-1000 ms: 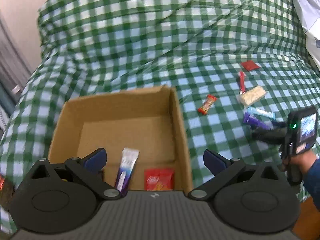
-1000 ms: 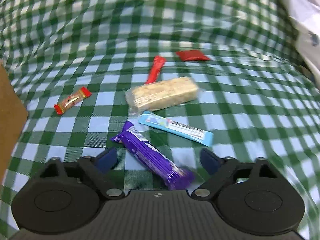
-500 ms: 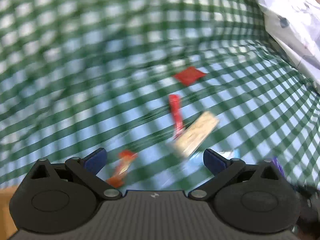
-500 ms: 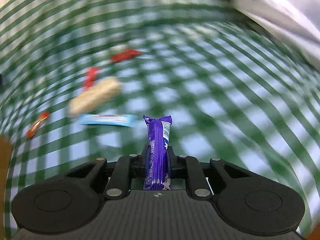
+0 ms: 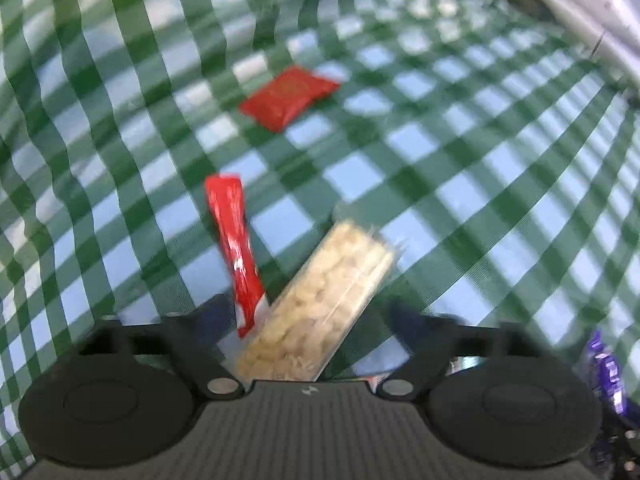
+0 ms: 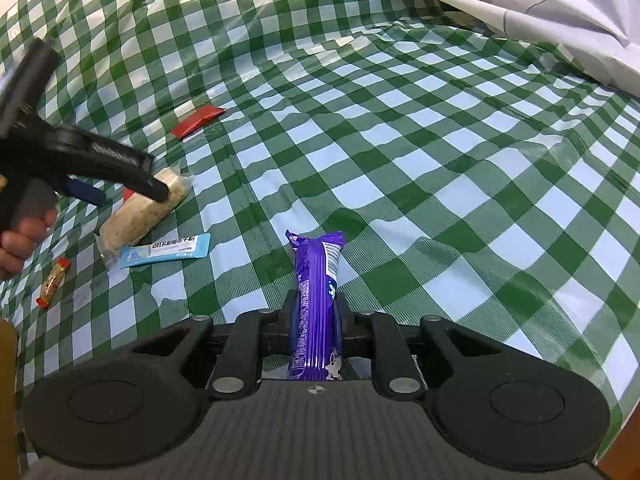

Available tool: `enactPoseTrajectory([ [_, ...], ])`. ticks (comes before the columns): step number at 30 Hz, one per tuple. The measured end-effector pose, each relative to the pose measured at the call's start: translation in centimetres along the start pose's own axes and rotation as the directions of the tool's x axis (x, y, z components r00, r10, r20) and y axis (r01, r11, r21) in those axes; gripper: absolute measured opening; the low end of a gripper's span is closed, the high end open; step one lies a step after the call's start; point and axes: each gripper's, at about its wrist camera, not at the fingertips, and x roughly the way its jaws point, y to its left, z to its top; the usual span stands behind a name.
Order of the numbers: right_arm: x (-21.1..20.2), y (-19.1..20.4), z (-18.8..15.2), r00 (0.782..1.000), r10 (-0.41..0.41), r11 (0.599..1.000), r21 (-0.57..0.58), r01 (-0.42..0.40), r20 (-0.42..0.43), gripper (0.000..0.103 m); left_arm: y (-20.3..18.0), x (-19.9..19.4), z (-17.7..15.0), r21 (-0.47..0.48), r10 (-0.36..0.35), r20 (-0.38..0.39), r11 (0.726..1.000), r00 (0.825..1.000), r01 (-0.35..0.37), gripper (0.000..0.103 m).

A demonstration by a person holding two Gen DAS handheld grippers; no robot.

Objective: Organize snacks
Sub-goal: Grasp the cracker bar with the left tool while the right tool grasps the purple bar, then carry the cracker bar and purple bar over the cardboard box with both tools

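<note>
My right gripper (image 6: 316, 312) is shut on a purple snack bar (image 6: 316, 288) and holds it above the green checked cloth. My left gripper (image 5: 308, 312) is open, its blurred fingers on either side of a clear pack of beige puffed snack (image 5: 320, 304); a red stick pack (image 5: 236, 252) lies just left of it. In the right wrist view the left gripper (image 6: 120, 184) hovers over that beige pack (image 6: 140, 216). A light blue bar (image 6: 164, 251) lies beside it.
A red square sachet (image 5: 288, 96) lies farther back, also in the right wrist view (image 6: 198, 119). A small red and gold candy (image 6: 54, 283) lies at the left. A cardboard box edge (image 6: 6, 360) shows at far left. White bedding (image 6: 540, 12) sits at the back right.
My right gripper has closed on the purple bar and lifted it off the cloth. My left gripper has swung from the box over to the beige pack and red stick.
</note>
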Motion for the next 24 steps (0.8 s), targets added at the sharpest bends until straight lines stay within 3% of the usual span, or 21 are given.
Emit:
enactPoseTrajectory([
  [2,0.1,0.0,-0.1,1.000,0.000,1.000,0.001,0.000,0.001,0.017,0.2,-0.2,-0.4,-0.019,0.021,0.001,1.000,1.000,-0.021,0.041],
  [5,-0.1,0.0,-0.3,1.000,-0.009,1.000,-0.003,0.009,0.004,0.017,1.5,-2.4,-1.2,-0.080,-0.034,0.013,0.996,0.999,0.035,0.040],
  [8,-1.0,0.1,-0.4,0.999,-0.019,1.000,0.001,0.019,0.026,0.017,3.2,-6.2,-2.6,-0.126,-0.070,0.074,0.989,0.995,0.079,0.040],
  [12,-2.7,0.3,-0.2,0.999,-0.007,1.000,0.012,0.007,0.048,0.017,4.7,-11.9,-4.7,-0.173,-0.052,0.141,0.982,0.989,0.077,0.040],
  [18,-7.8,1.8,-0.3,0.995,0.050,0.999,0.004,-0.051,0.088,0.017,7.0,-21.2,-11.0,-0.213,-0.005,0.215,0.976,0.977,0.052,0.040],
  [24,-14.2,7.7,-1.9,0.979,0.176,0.981,-0.098,-0.166,0.100,0.017,8.9,-29.0,-19.1,-0.316,0.028,0.234,0.947,0.972,0.049,0.040],
])
